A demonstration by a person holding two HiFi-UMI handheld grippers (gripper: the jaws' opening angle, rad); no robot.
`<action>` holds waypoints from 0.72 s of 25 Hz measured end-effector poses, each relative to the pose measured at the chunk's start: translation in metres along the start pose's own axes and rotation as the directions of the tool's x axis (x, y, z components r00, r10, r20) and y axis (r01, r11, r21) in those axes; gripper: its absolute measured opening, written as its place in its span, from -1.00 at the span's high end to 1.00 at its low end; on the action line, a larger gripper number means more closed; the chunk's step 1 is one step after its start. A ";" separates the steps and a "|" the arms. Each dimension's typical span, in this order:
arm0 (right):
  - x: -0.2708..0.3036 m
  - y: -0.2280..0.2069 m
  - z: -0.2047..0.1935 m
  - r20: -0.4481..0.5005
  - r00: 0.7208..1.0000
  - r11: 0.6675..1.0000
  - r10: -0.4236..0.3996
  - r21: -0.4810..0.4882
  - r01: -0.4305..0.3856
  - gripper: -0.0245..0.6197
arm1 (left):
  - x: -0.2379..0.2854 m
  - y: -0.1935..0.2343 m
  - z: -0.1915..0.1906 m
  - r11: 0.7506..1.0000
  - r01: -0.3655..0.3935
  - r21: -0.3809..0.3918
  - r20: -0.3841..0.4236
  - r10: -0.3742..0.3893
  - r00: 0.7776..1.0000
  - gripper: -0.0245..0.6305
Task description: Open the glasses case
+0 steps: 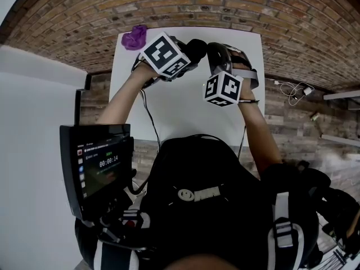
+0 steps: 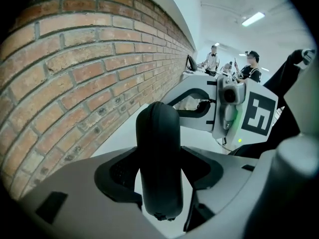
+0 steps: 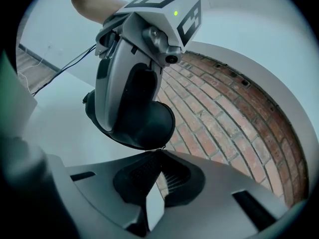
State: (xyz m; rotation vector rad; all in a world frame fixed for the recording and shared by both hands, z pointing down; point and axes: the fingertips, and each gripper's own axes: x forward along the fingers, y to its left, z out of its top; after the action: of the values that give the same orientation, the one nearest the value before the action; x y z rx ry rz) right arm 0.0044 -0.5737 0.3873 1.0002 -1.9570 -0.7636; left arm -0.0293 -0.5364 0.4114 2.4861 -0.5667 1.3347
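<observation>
The glasses case (image 2: pixel 157 133) is sitting between the left gripper's (image 2: pixel 159 176) jaws, above the table (image 1: pixel 185 111). The right gripper (image 3: pixel 160 156) is staying just right of it, tips maybe touching its end. A brick wall (image 1: pixel 225 4) is standing behind the table.

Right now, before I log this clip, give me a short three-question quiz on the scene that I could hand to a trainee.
1. True or false: the left gripper is clamped on the black glasses case.
2. Where does the purple thing lie on the white table? A) at its far left corner B) between the two grippers C) at its near right edge
3. Fill in: the right gripper has its jaws ____, with the tips at the case's edge.
Key: 1 true; 2 A; 3 shut.
</observation>
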 end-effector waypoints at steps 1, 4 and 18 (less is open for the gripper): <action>-0.001 -0.001 -0.001 0.003 1.000 1.000 -0.008 0.003 0.008 0.90 | 0.000 -0.001 0.001 1.000 0.014 -0.013 0.017 -0.013 1.000 0.08; -0.004 -0.007 0.000 0.017 0.999 0.999 -0.038 0.020 0.037 0.90 | -0.001 -0.004 0.006 0.999 0.043 -0.028 0.068 -0.041 0.997 0.08; -0.049 -0.073 0.039 0.226 0.933 0.958 -0.280 0.129 0.256 0.90 | -0.029 0.011 0.050 0.977 -0.147 0.155 0.451 0.062 0.890 0.02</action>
State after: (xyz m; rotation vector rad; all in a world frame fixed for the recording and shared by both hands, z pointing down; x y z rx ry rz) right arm 0.0165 -0.5630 0.2921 1.3050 -2.1066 -0.9889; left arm -0.0117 -0.5598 0.3604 2.9790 -0.7081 0.8757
